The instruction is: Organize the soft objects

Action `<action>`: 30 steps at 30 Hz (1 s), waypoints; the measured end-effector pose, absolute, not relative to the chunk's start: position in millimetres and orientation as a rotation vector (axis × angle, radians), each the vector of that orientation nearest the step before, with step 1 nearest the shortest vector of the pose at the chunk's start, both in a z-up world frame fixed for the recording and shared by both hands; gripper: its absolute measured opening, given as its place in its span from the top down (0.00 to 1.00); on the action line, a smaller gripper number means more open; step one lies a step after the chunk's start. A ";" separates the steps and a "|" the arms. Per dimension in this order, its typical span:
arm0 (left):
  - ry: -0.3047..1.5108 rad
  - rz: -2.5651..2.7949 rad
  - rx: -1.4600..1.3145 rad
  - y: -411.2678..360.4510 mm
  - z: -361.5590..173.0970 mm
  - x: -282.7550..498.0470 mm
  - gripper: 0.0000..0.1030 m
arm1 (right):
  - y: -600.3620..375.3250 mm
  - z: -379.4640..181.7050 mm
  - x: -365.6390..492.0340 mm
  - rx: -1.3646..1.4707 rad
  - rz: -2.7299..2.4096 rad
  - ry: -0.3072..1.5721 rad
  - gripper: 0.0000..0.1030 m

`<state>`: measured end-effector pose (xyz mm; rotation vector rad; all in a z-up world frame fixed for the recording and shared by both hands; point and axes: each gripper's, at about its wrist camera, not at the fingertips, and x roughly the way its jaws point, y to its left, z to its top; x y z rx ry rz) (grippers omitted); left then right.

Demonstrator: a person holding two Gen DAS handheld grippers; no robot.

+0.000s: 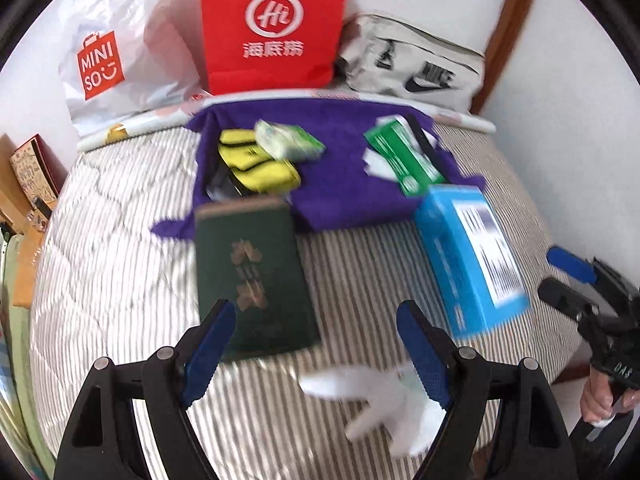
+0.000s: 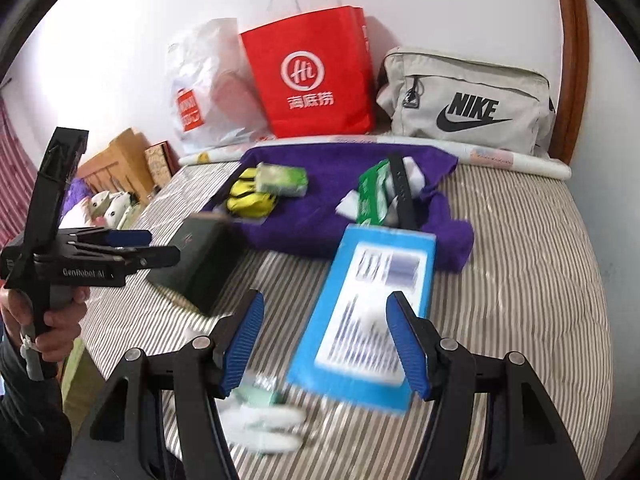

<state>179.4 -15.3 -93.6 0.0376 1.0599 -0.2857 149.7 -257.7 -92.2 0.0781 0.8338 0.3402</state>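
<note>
A purple towel (image 1: 344, 184) lies on the striped bed (image 1: 120, 264), also in the right wrist view (image 2: 320, 208). On it lie a yellow pouch (image 1: 256, 164), a green tissue pack (image 1: 288, 140) and a green box (image 1: 404, 156). A dark green book (image 1: 252, 276) and a blue box (image 1: 472, 256) lie nearer. A white soft object (image 1: 380, 404) lies by my open, empty left gripper (image 1: 316, 344). My right gripper (image 2: 324, 340) is open above the blue box (image 2: 372, 304). White items (image 2: 260, 420) lie below its left finger.
A red paper bag (image 1: 272, 24), a white Miniso bag (image 1: 108, 60) and a grey Nike bag (image 1: 416, 68) stand against the wall behind the bed. Boxes (image 1: 28, 184) sit off the bed's left side. A wooden frame (image 2: 572, 60) is at the right.
</note>
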 end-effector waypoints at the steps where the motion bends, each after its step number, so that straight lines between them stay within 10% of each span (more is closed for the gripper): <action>1: 1.062 -0.299 0.052 -19.0 -96.9 169.7 0.20 | -257.3 -92.2 142.9 0.073 0.340 0.829 0.39; 25: 1.095 -0.360 0.157 -80.6 -189.2 89.3 0.18 | -287.4 -126.6 80.8 0.128 0.261 0.837 0.39; 30: 1.061 -0.393 0.128 -73.4 -179.8 89.3 0.79 | -281.7 -135.4 78.5 0.126 0.269 0.850 0.39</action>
